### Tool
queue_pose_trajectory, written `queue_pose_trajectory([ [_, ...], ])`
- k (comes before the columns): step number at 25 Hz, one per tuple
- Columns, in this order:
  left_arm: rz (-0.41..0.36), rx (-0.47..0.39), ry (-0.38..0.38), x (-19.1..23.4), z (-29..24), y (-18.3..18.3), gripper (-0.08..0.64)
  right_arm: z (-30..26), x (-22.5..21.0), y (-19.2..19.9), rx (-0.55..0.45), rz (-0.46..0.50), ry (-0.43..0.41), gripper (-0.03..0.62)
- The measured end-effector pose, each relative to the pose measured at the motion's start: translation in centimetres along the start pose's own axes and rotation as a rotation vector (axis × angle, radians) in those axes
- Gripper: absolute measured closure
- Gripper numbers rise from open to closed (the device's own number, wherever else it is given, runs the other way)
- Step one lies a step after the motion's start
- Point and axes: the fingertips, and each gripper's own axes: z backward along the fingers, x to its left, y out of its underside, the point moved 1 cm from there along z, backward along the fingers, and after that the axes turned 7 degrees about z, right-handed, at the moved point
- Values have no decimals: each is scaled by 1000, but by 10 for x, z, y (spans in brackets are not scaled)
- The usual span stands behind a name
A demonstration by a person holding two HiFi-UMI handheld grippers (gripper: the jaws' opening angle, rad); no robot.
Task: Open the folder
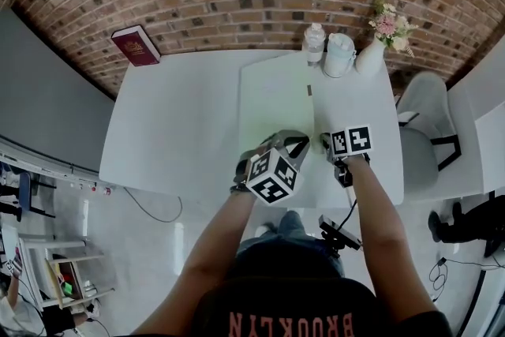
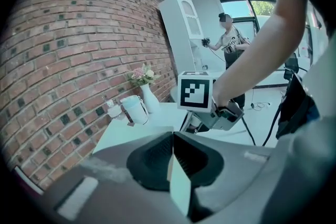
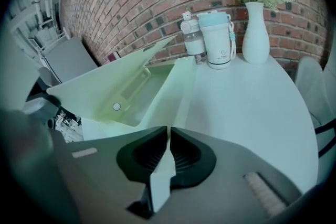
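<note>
A pale green folder (image 1: 276, 102) lies on the white table (image 1: 173, 122), right of the middle. My left gripper (image 1: 293, 140) is at the folder's near edge, and in the left gripper view (image 2: 172, 136) its jaws are shut on a thin pale sheet (image 2: 181, 186), the folder's cover. In the right gripper view that cover (image 3: 105, 81) stands raised at the left, showing the inside (image 3: 152, 97) with a clip bar and a round button. My right gripper (image 1: 325, 140) (image 3: 168, 131) sits just right of the left one, shut on the folder's lower sheet (image 3: 160, 181).
A small bottle (image 1: 314, 42), a lidded tumbler (image 1: 339, 55) and a white vase with flowers (image 1: 371, 55) stand at the table's far right. A red book (image 1: 136, 45) leans at the far left corner. A chair (image 1: 422, 130) is to the right. A person (image 2: 229, 39) stands far off.
</note>
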Motion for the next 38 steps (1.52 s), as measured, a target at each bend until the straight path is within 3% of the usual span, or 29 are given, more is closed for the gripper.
queue_pose_trajectory([
  [14,21,-46,-77,15,46,-1,549,10,-3,-2,-67,-19,184,591],
  [21,76,-87,-117,22,69,3,551,15,32,-6,-94,-2,91,591],
  [28,120,-122,-183,34,92,8,551,6,40,21,-27,-6,113,592],
  [38,190,-169,-273,56,131,19,554,6,38,24,-49,-51,132,592],
])
